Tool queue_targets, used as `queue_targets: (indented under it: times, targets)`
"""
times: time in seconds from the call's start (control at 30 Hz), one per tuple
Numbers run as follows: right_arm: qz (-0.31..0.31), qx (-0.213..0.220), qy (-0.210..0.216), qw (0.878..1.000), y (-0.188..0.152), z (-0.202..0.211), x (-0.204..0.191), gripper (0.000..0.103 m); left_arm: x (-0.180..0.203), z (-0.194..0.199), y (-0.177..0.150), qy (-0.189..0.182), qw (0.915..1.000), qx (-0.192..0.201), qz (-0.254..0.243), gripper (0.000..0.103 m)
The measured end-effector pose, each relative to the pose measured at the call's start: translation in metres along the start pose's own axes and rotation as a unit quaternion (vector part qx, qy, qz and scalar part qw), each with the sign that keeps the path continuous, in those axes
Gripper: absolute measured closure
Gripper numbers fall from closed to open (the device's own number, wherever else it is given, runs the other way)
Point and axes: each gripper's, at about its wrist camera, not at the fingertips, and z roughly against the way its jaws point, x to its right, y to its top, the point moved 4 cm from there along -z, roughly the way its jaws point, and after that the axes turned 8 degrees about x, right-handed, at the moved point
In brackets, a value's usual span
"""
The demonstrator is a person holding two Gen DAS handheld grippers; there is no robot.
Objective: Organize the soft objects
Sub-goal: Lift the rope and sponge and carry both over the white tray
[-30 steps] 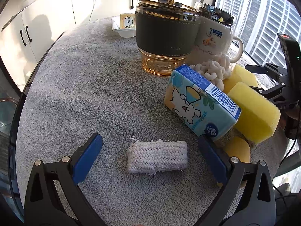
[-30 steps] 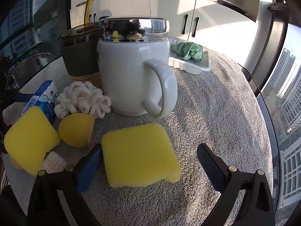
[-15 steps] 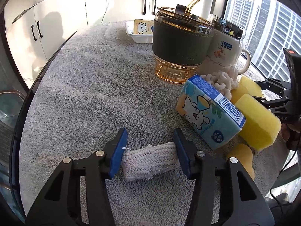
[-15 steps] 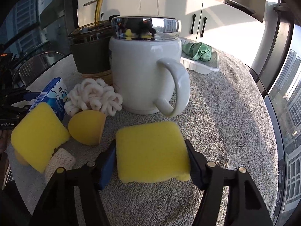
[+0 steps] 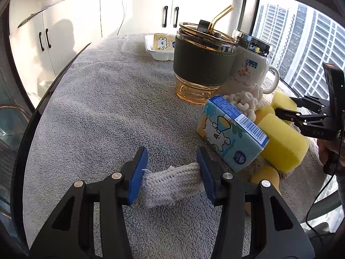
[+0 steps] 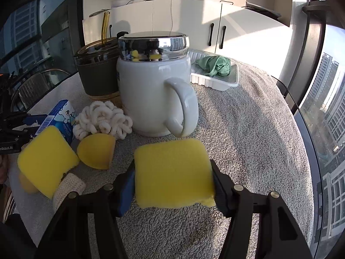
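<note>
My left gripper [image 5: 172,172] is shut on a white woven cloth pad [image 5: 172,184] and holds it slightly above the grey towel [image 5: 103,108]. My right gripper [image 6: 172,179] is shut on a yellow sponge [image 6: 172,172], lifted in front of the white mug [image 6: 151,95]. Another yellow sponge [image 5: 282,142] leans by the blue tissue pack [image 5: 232,133]. A white loopy scrunchie [image 6: 103,120] and a yellow half-round sponge [image 6: 96,151] lie near the mug. The right gripper also shows in the left wrist view [image 5: 289,110].
An amber tumbler with a dark sleeve and straw [image 5: 200,64] stands beside the mug. A white tray [image 6: 215,79] at the back holds a green cloth [image 6: 213,65]; in the left view the tray [image 5: 157,55] holds a yellow pack. The table edge runs left and right.
Both grippers closed from open: the left on the woven pad, the right on the yellow sponge. Both have since lifted their objects slightly off the towel.
</note>
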Motion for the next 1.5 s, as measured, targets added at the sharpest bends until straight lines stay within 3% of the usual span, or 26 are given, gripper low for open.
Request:
queue_targets:
  times: [0.5,0.8,0.93,1.1,1.3,1.5]
  targets:
    - [-0.013,0.013,-0.005,1.000,0.005,0.014,0.008,0.039,-0.002,0.020,0.017,-0.006,0.9998,0.019,0.004,0.058]
    - [-0.014,0.035,-0.031,0.999,0.031,0.046,0.039,0.039,-0.018,0.044,0.065,0.000,0.9987,0.052,-0.004,0.058]
    - [-0.001,0.054,-0.053,0.997,0.063,0.069,0.066,0.039,-0.029,0.055,0.111,0.013,0.9965,0.077,-0.028,0.058]
    - [0.018,0.093,-0.084,0.992,0.127,0.100,0.103,0.039,-0.036,0.055,0.187,0.038,0.9890,0.114,-0.087,0.058]
    - [0.032,0.121,-0.107,0.986,0.208,0.107,0.142,0.039,-0.038,0.020,0.263,0.036,0.9858,0.114,-0.118,0.058]
    - [0.045,0.117,-0.102,0.987,0.269,0.077,0.160,0.039,-0.031,-0.032,0.303,0.021,0.9861,0.103,-0.128,0.058]
